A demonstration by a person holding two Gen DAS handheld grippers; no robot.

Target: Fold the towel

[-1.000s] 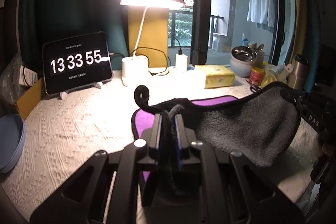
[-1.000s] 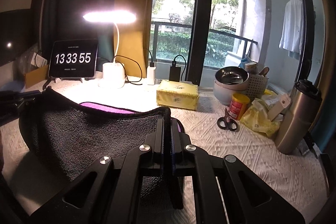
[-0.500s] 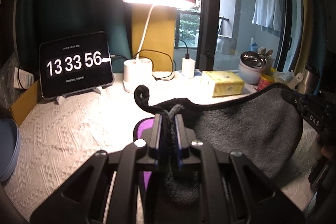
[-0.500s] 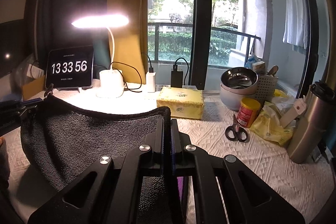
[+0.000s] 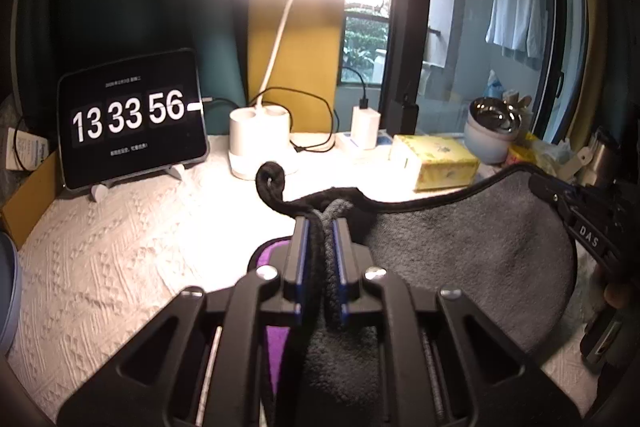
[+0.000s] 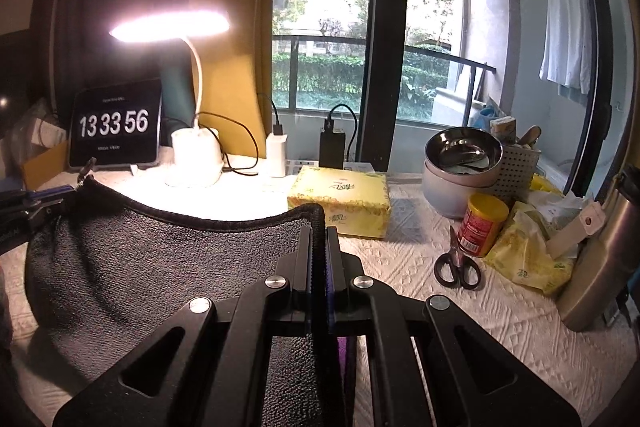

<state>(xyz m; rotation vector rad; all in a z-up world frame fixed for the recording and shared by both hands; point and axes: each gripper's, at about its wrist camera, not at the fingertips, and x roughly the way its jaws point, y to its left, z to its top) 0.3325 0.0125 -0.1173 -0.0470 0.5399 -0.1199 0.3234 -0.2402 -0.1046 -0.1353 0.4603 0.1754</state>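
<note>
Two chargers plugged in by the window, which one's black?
The black charger, nearer the dark window post, right of the white charger. It sits directly behind the yellow tissue pack; the white one stands nearer the lamp base.

Your left black two-finger gripper (image 5: pixel 321 227): matte plastic linkage arms with triangular cut-outs, four round silver screw heads (image 5: pixel 267 272), blue-edged finger pads (image 5: pixel 301 247).

Your right black two-finger gripper (image 6: pixel 319 235): same build, four silver screws, serrated inner pad edges, blue trim. Seen from left wrist view, its body carries white "DAS" lettering (image 5: pixel 588 235). Your skin-toned fingertip (image 5: pixel 616 294) visible beside it.
</note>
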